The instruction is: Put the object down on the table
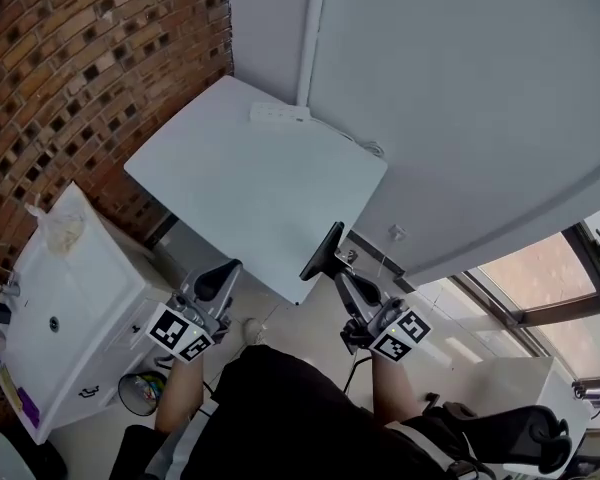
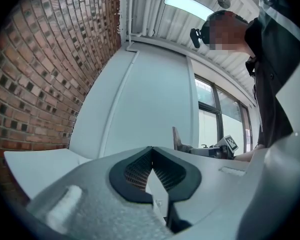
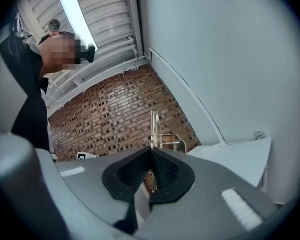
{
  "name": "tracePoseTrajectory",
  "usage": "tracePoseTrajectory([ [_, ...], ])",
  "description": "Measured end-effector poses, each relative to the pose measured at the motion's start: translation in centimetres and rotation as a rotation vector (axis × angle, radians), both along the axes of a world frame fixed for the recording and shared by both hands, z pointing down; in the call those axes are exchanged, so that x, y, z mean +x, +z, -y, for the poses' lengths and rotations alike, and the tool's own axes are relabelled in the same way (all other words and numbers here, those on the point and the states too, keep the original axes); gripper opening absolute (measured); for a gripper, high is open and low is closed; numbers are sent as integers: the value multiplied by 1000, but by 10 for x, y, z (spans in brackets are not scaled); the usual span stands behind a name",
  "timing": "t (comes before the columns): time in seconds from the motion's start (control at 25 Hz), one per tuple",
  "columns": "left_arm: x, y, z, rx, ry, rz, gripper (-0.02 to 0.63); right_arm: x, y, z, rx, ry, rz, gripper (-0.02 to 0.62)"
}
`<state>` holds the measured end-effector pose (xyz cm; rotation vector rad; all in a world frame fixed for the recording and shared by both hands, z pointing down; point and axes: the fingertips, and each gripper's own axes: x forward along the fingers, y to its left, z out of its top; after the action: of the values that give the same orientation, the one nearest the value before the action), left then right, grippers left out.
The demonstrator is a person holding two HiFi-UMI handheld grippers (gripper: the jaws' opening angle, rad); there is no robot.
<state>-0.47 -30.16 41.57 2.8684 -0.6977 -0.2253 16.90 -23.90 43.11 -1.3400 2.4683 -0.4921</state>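
A thin, flat, dark metal object (image 1: 324,252) stands on edge over the near corner of the white table (image 1: 250,183), above its surface. My right gripper (image 1: 342,276) is shut on the lower end of it. In the right gripper view the object's blade (image 3: 154,126) rises straight up out of the closed jaws (image 3: 151,153), with a bent wire part (image 3: 173,143) beside it. My left gripper (image 1: 220,280) hovers by the table's near edge, left of the object. Its pads (image 2: 151,151) meet with nothing between them. The left gripper view shows the object (image 2: 176,138) side-on.
A white power strip (image 1: 280,114) lies at the table's far edge, its cable (image 1: 365,146) trailing along the grey wall. A white cabinet (image 1: 75,303) stands at the left under the brick wall (image 1: 60,68). A black office chair (image 1: 520,433) is at the lower right, below the window (image 1: 540,273).
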Motion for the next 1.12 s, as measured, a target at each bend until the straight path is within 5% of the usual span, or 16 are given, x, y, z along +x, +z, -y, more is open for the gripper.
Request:
tracePoseTrajectory([
  [1.12, -75, 31, 133, -47, -117, 43, -2, -38, 20, 175, -69, -53, -12, 9],
])
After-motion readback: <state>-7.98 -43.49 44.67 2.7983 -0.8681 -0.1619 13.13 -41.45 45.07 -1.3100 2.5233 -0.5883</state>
